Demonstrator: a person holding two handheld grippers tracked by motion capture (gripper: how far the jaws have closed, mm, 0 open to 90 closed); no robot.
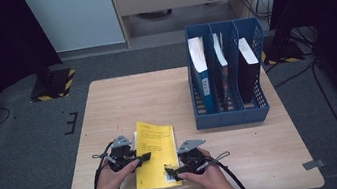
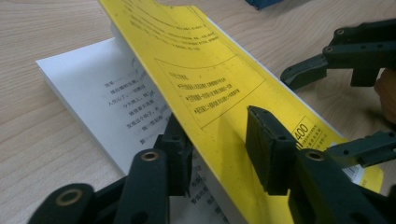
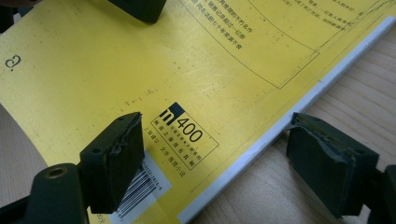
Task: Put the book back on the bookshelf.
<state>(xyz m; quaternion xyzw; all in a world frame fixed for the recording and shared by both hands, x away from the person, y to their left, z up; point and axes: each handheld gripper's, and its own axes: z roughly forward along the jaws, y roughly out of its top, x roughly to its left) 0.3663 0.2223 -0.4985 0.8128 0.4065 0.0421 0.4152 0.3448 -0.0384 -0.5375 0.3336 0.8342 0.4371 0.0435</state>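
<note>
So you've got the yellow cover (image 2: 210, 88) of the book (image 1: 155, 153) pinched and peeled up on the near side of the table (image 1: 108, 108).

Your left gripper (image 1: 141, 158) sits at the book's left edge with its jaws closed down on the lifted cover, one pad under it and one on top, and the white printed page (image 2: 112, 98) shows underneath. Your right gripper (image 1: 169, 171) is at the near right corner with jaws spread wide, one pad over the cover by the barcode (image 3: 140, 189), the other off the spine edge over bare wood, gripping nothing. The blue file rack (image 1: 232, 110) stands well apart on the far right.
</note>
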